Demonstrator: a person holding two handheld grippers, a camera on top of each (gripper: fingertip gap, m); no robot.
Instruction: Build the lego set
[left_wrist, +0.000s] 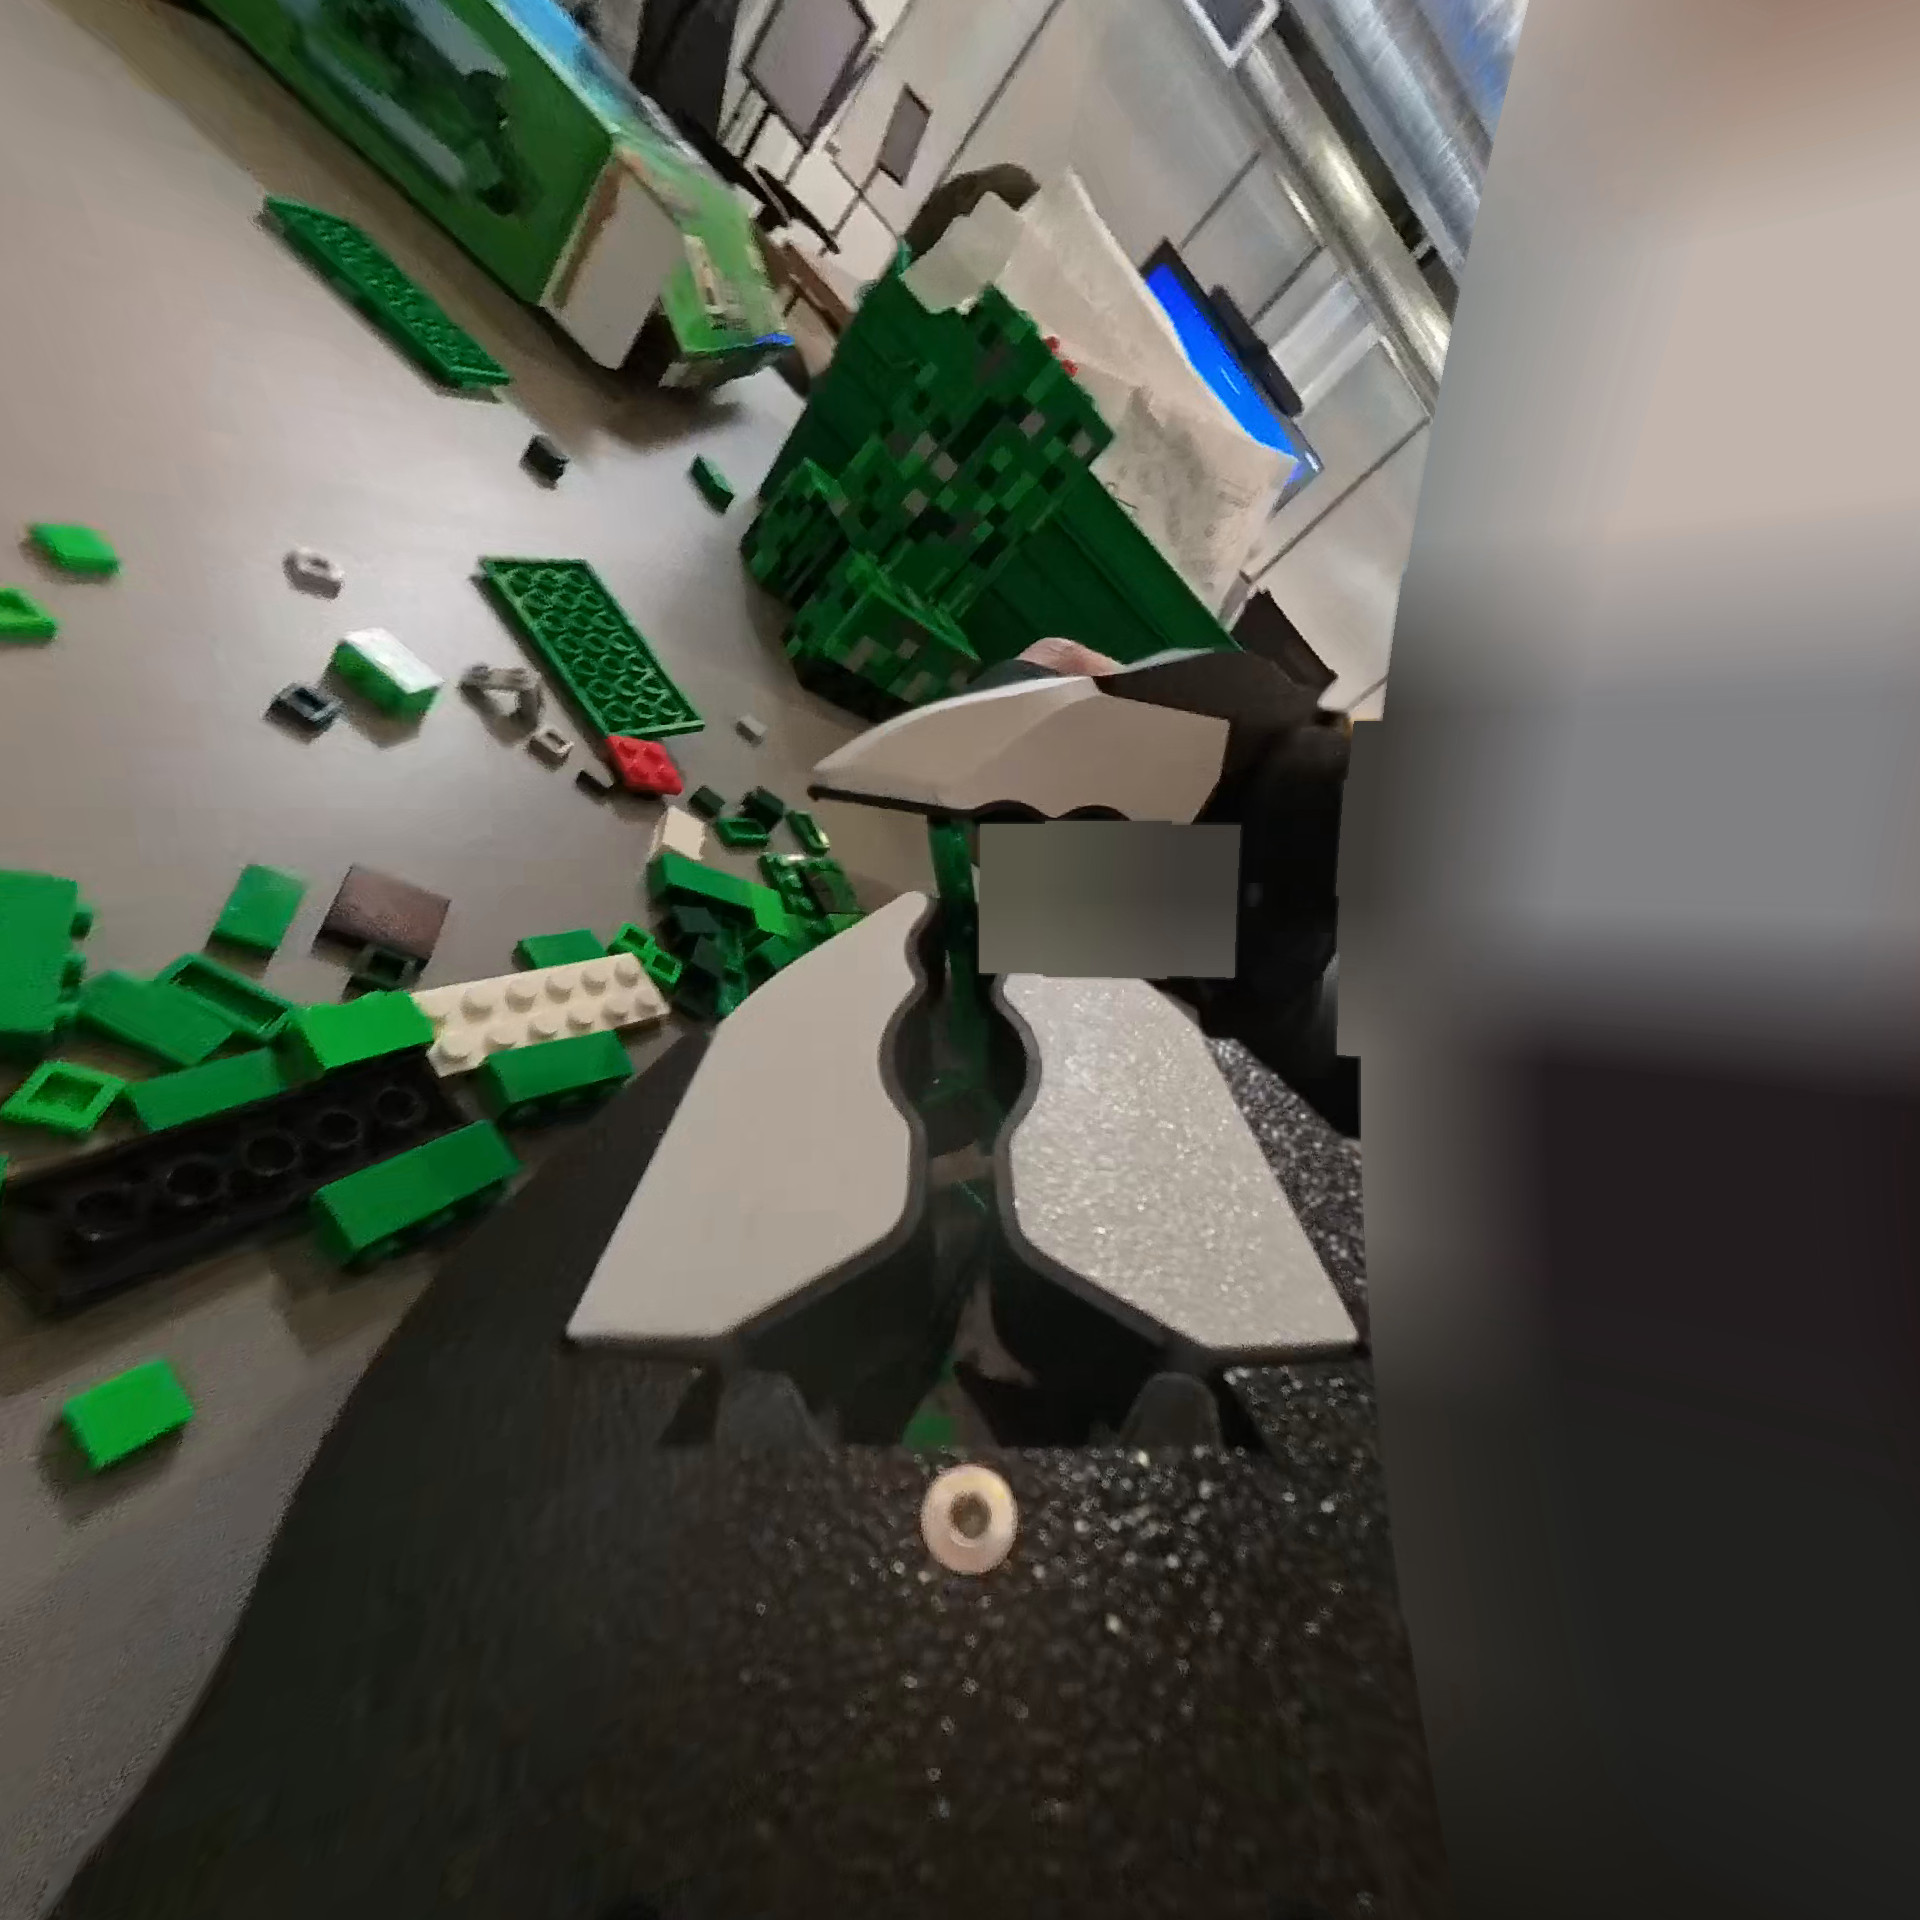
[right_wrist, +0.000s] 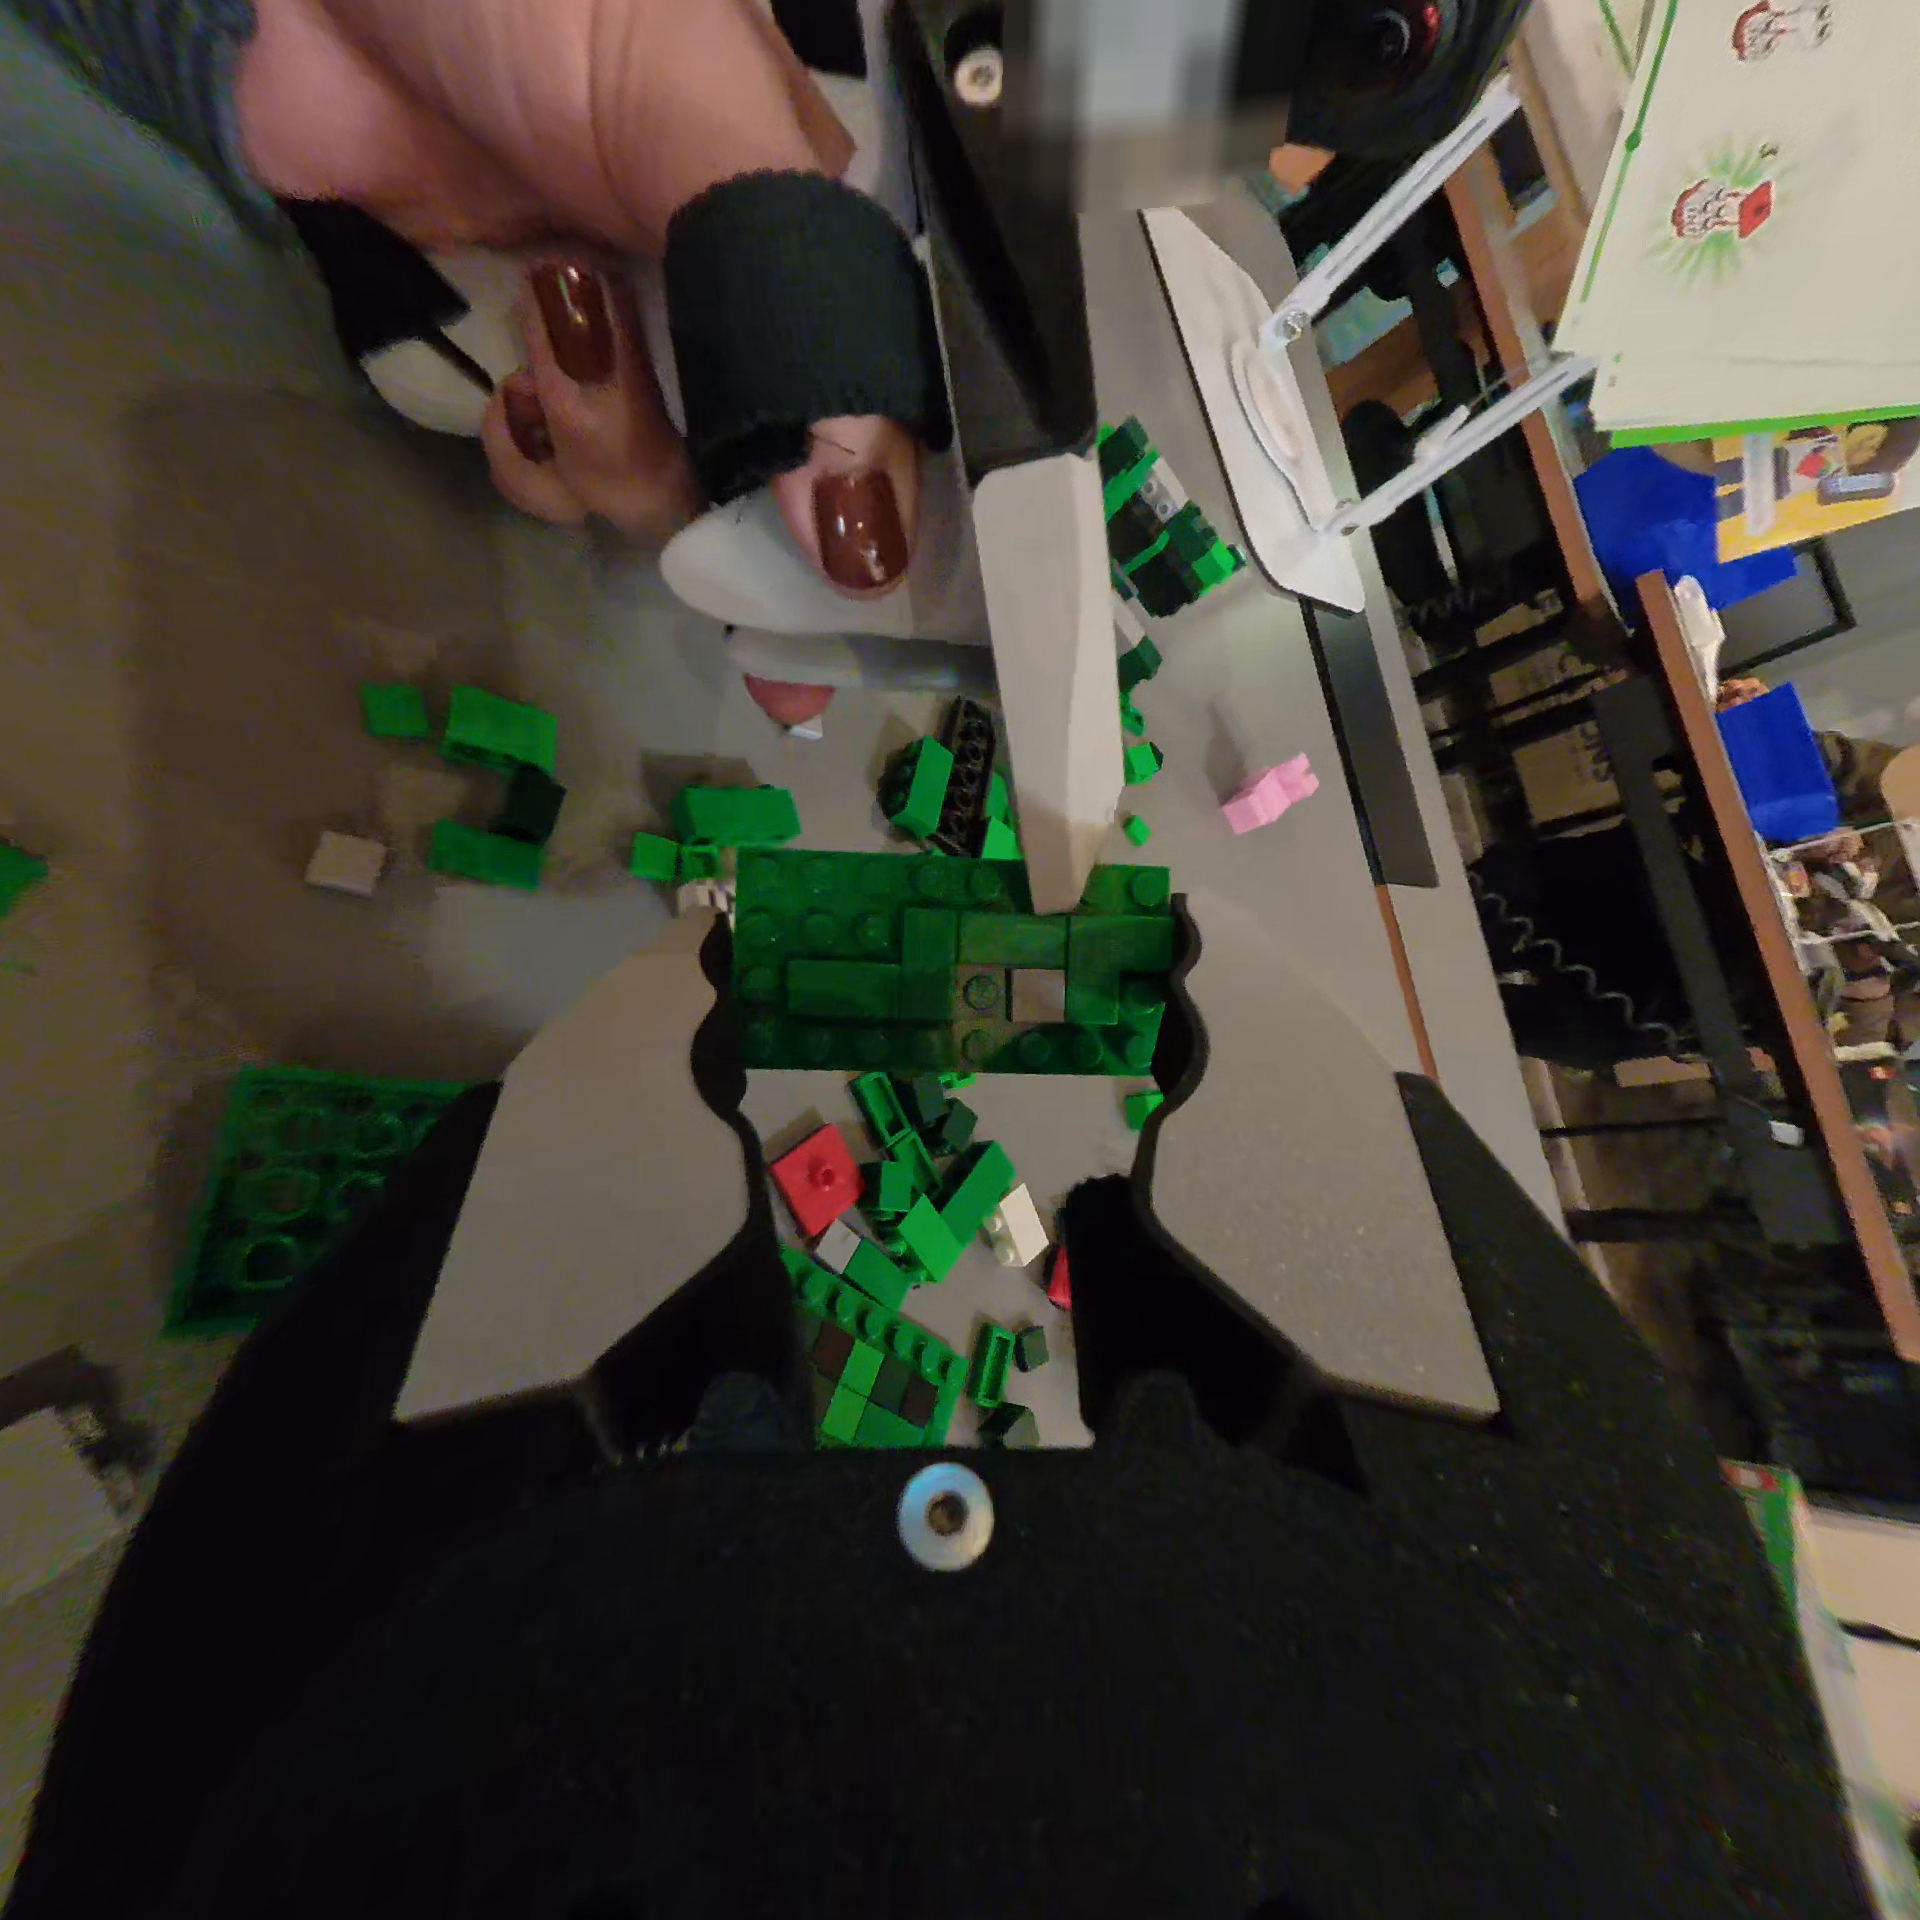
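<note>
A green plate assembly (right_wrist: 935, 977), with darker green tiles and one grey tile on top, is held above the table. My right gripper (right_wrist: 951, 966) is shut on its two short ends. My left gripper (left_wrist: 961, 966) is shut on the same plate, which the left wrist view shows edge-on (left_wrist: 954, 894) between the nearly closed fingers. In the right wrist view the left gripper's upper finger (right_wrist: 1055, 707) reaches down onto the plate's far edge, with a person's hand (right_wrist: 582, 208) behind it. A right gripper finger (left_wrist: 1018, 748) crosses the plate's far end.
Loose green bricks (left_wrist: 208, 1039) lie scattered on the grey table, with a black long brick (left_wrist: 229, 1164), a white plate (left_wrist: 540, 1013), a red brick (left_wrist: 644, 764) and an upturned green plate (left_wrist: 587, 644). A large green build (left_wrist: 935, 499) and the set box (left_wrist: 468, 135) stand behind. A pink brick (right_wrist: 1268, 795) lies near the table edge. Only a small space, under 4 cm, lies between the two pairs of fingers.
</note>
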